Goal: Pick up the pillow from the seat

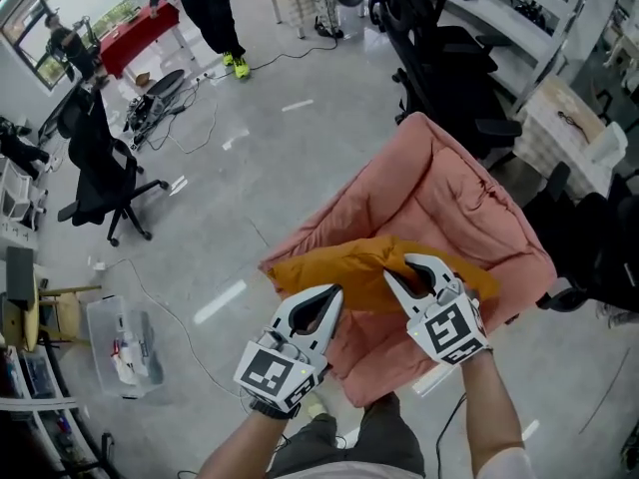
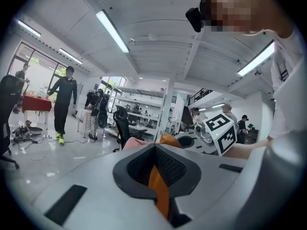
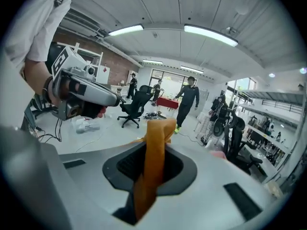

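We stand on a pale grey polished floor [image 1: 300, 158] that runs through a wide workshop. On it, right ahead of us, sits a big salmon-pink quilted fabric seat [image 1: 449, 193], its back raised toward the black mesh office chair [image 1: 444, 63] behind it. A second black office chair on castors [image 1: 100, 168] stands well apart at the left. Further off, a person in dark clothes and yellow-green shoes [image 1: 215, 13] stands beside a red table [image 1: 140, 33].

Across the front part of the seat stretches the soft orange fabric pillow [image 1: 349, 267], slumped in a long fold between our two tools. Whether its underside touches the pink cushion we cannot tell. Our left gripper [image 1: 333, 291], white with a black-lined claw, is clamped on the pillow's near left edge: its own view shows a strip of orange cloth pinched between the closed jaws. Our right gripper [image 1: 396, 268] is clamped likewise on the near right part, with a thick orange fold standing up out of its jaws. Down at the left lies a small clear plastic box [image 1: 125, 345].
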Demonstrator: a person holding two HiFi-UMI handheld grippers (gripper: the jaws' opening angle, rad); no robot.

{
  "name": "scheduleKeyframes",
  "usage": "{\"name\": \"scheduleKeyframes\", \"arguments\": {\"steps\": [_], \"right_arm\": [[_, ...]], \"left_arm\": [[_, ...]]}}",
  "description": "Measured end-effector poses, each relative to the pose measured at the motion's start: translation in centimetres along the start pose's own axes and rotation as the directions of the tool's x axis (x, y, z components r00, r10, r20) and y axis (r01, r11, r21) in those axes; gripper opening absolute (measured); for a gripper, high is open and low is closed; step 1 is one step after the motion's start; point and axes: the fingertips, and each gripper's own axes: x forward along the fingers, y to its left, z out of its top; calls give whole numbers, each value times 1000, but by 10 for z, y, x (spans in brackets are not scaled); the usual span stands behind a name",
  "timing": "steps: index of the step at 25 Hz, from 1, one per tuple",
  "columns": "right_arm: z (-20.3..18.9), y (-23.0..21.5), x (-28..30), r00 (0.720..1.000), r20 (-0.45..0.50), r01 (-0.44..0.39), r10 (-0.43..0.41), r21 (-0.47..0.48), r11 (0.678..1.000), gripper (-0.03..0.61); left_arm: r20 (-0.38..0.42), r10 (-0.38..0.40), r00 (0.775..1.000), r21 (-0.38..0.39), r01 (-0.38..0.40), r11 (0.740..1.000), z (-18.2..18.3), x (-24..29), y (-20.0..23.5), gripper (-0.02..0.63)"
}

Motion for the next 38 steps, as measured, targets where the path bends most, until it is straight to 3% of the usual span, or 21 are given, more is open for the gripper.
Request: {"name": "scheduleKeyframes", "arguments": {"steps": [6,14,23,34,38], "right_arm": [[52,8,-46,995,-1,99,-99,-64,993,63],[123,16,-110,975,24,223,-221,-74,972,63],[197,62,-159,948,35,318,-316,-100,943,63],[233,103,-211,929,72,363,-362,-8,932,63],[246,113,-224,925,82,374,-372,-19,927,63]], "left_arm": [[25,-33,999,17,32,999,31,-43,-22,9],[70,-108,992,52,104,993,79,-95,-56,9],[37,-197,980,105,192,976,116,-170,-89,9],[42,-217,975,133,210,969,143,-227,-109,9],[49,-233,971,152,223,963,148,-237,-121,9]]}}
